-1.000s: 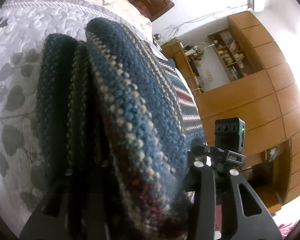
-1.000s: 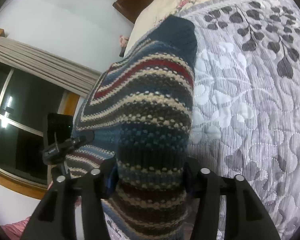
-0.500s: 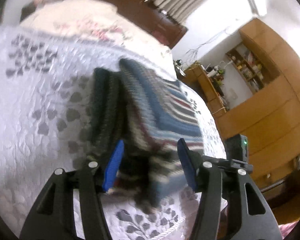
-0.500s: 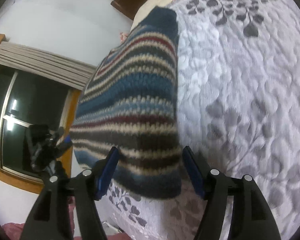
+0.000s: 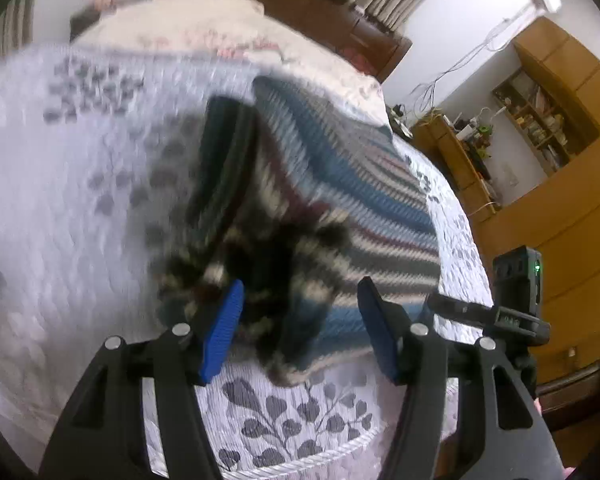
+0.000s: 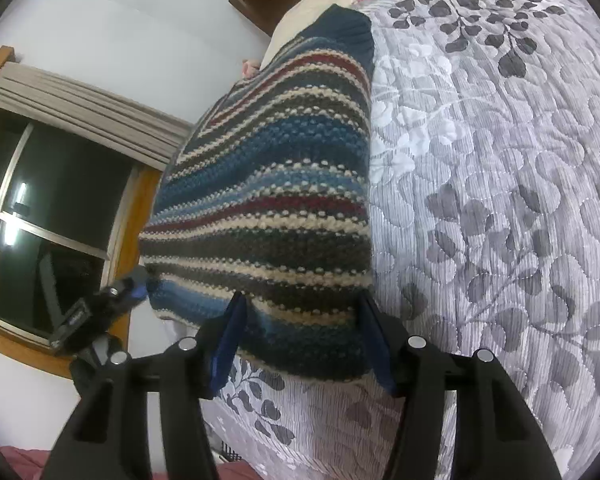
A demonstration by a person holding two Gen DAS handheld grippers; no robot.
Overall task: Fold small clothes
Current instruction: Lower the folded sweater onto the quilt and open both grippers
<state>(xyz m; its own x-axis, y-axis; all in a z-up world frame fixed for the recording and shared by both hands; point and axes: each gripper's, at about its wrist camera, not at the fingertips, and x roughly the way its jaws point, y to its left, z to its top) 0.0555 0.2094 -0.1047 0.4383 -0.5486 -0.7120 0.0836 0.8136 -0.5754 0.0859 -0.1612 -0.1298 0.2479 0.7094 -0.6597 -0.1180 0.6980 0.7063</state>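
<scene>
Both tools point(image 5: 300, 332) point(image 6: 304, 338) agape at sweater point(image 6: 276, 200) edge

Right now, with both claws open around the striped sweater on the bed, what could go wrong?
The striped sweater lies near the quilt's edge, so a nudge could slide it off. In the left view its near corner looks bunched; the fold may spring open. The open right claw straddles the hem, so backing out carelessly could snag the knit.

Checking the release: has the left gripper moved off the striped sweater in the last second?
Yes. The left gripper has opened and backed away from the striped sweater, which now lies on the leaf-patterned quilt.
</scene>
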